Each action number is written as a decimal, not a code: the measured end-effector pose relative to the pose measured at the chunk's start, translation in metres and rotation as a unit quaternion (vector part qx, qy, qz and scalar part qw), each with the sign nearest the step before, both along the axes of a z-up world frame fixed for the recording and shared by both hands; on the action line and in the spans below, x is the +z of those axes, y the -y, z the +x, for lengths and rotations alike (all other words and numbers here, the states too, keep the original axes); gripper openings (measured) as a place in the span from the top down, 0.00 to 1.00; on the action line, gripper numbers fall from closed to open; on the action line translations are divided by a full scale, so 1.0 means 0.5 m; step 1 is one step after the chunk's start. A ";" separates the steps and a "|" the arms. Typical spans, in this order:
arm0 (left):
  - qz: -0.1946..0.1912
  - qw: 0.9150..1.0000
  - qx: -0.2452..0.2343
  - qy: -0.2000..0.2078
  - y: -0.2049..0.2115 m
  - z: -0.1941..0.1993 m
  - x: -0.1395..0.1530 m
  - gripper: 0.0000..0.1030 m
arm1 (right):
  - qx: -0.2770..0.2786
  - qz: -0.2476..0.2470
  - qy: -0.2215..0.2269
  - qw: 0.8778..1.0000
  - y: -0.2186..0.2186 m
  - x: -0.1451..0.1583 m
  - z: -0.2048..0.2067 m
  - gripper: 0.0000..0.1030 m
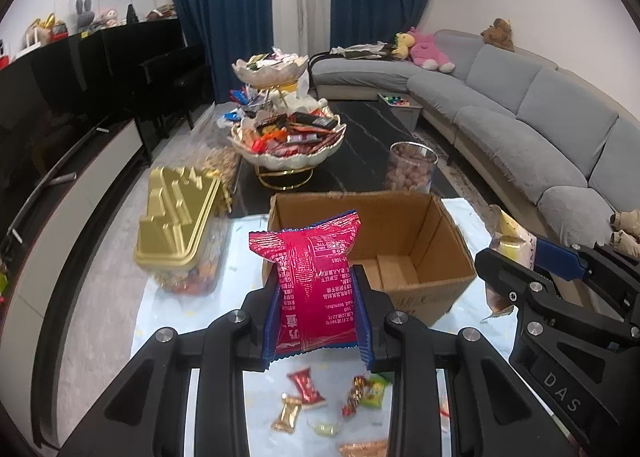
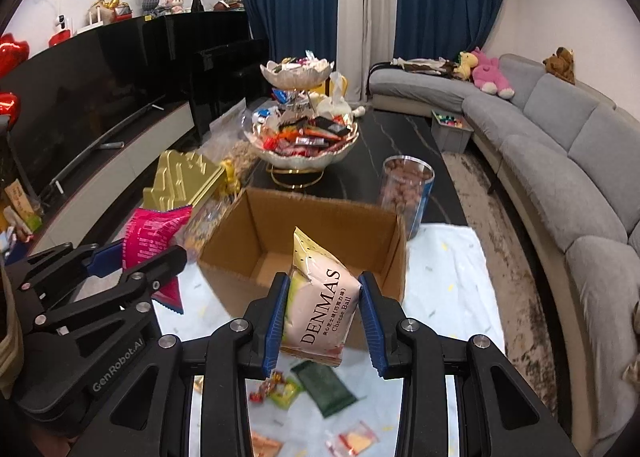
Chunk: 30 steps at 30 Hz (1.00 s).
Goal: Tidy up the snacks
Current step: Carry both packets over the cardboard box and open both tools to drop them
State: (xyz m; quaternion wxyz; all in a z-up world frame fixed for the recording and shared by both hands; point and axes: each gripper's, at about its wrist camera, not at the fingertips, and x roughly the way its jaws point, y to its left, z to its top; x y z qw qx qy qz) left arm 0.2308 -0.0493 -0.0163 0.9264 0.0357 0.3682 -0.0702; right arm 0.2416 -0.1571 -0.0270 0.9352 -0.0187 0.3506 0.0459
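Observation:
My left gripper (image 1: 318, 307) is shut on a red snack packet (image 1: 312, 281), held upright just in front of an open cardboard box (image 1: 448, 229); the packet also shows in the right wrist view (image 2: 150, 237). My right gripper (image 2: 324, 317) is shut on a cream DENMAS Cheese Ball packet (image 2: 320, 301), held above the near edge of the box (image 2: 256, 217). The box looks empty inside. Small wrapped candies (image 1: 304, 389) and a green packet (image 2: 326, 387) lie on the pale cloth below both grippers.
A gold-lidded candy container (image 1: 176, 217) stands left of the box. A clear jar of round snacks (image 1: 410, 171) stands behind it. A two-tier bowl stand full of snacks (image 1: 288, 133) sits on the dark table. A grey sofa (image 1: 540, 129) runs along the right.

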 end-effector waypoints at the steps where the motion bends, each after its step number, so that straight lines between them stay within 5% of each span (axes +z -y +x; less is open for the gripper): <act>1: 0.002 1.000 -0.001 0.001 0.003 0.009 0.001 0.69 | 0.001 -0.001 0.002 1.000 0.001 0.004 0.011 0.65; 30: -0.010 0.999 -0.020 -0.032 0.024 0.207 -0.080 0.68 | 0.003 0.001 -0.026 1.000 0.029 -0.063 0.241 0.63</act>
